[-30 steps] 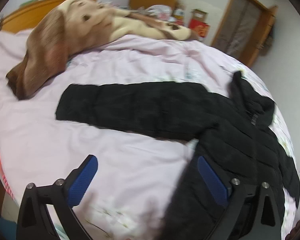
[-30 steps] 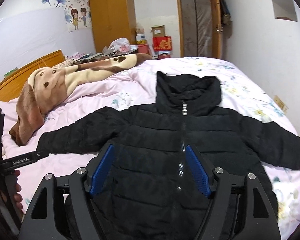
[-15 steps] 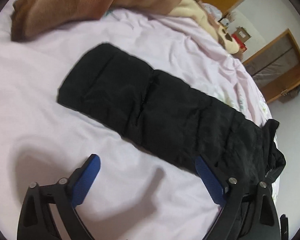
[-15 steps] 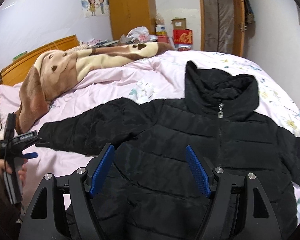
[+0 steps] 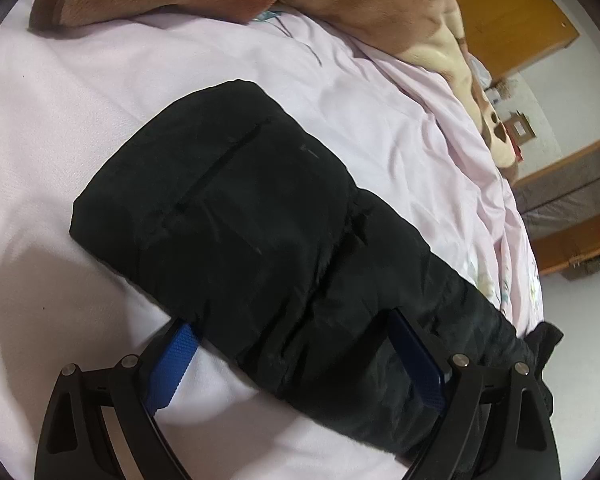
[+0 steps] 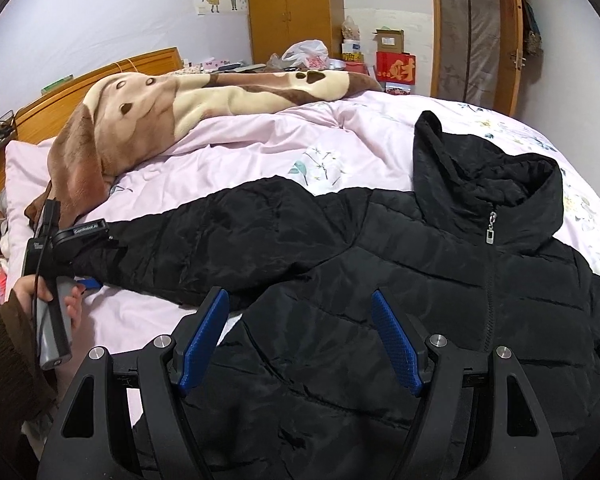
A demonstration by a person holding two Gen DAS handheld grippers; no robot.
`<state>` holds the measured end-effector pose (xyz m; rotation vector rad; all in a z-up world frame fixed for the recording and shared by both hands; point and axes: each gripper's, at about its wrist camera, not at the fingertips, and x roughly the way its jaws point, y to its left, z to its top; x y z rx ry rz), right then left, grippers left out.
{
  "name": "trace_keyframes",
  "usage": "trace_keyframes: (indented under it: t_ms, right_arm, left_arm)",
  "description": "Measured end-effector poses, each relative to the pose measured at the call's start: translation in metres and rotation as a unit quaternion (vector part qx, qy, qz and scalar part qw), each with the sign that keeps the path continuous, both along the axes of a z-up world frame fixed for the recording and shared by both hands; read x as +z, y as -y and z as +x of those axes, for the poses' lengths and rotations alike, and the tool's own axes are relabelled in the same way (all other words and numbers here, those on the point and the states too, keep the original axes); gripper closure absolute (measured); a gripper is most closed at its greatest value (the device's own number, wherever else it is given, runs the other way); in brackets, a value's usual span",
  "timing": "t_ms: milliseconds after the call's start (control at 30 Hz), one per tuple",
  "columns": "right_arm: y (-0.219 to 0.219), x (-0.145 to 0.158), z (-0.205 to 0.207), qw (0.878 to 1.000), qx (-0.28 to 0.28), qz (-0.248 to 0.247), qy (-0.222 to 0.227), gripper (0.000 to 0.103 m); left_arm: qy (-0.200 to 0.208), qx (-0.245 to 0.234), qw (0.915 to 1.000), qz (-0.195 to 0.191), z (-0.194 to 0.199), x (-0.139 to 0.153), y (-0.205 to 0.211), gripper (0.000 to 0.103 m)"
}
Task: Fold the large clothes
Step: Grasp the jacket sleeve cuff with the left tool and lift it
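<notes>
A black hooded puffer jacket (image 6: 400, 280) lies face up and zipped on the pink bed, sleeves spread out. Its left sleeve (image 5: 236, 216) fills the left wrist view, cuff end toward the upper left. My left gripper (image 5: 292, 344) is open, its fingers straddling the sleeve near the cuff, one finger under the sleeve's lower edge. It also shows in the right wrist view (image 6: 84, 276) at the cuff. My right gripper (image 6: 300, 320) is open and empty, hovering over the jacket's body near the armpit.
A brown and cream dog-print blanket (image 6: 172, 108) lies bunched across the head of the bed. The wooden headboard (image 6: 80, 80) is at the far left. A wardrobe (image 6: 296, 8), boxes and a door stand beyond the bed.
My left gripper has moved down and forward onto the sleeve's cuff end, and now straddles it. My right gripper has shifted left across the jacket's body toward the armpit.
</notes>
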<state>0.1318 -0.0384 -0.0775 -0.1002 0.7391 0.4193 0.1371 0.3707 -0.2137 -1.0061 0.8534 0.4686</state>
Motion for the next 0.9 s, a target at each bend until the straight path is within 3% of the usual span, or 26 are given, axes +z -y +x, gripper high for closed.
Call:
trace_keyframes:
  t_ms: [67, 133, 300, 467, 667, 733, 900]
  right_arm:
    - [-0.001, -0.002, 0.002, 1.000, 0.000, -0.001, -0.002, 0.029]
    - [-0.001, -0.005, 0.003, 1.000, -0.002, -0.003, -0.007, 0.029]
    - [0.000, -0.008, 0.005, 1.000, -0.008, -0.001, -0.008, 0.029]
    - [0.000, -0.008, 0.010, 1.000, -0.007, -0.004, -0.011, 0.029]
    - [0.005, -0.002, 0.011, 1.000, -0.014, 0.001, -0.006, 0.029]
    - [0.008, 0.001, 0.011, 1.000, -0.018, 0.000, -0.002, 0.029]
    - [0.023, 0.011, 0.013, 0.999, -0.038, 0.009, 0.006, 0.029]
  left_arm:
    - [0.002, 0.009, 1.0000, -0.003, 0.002, -0.002, -0.002, 0.010]
    - [0.002, 0.018, 0.9998, 0.003, 0.003, -0.001, -0.003, 0.020]
    - [0.004, 0.033, 0.9993, 0.018, 0.002, 0.005, -0.004, 0.058]
    - [0.014, 0.025, 0.9986, 0.045, 0.003, 0.018, 0.001, 0.086]
    - [0.032, -0.009, 0.9872, 0.156, 0.011, 0.067, 0.033, 0.088]
    - [0.050, -0.038, 0.9772, 0.203, 0.017, 0.091, 0.055, 0.088]
    - [0.112, -0.123, 0.9530, 0.253, 0.030, 0.138, 0.113, 0.088]
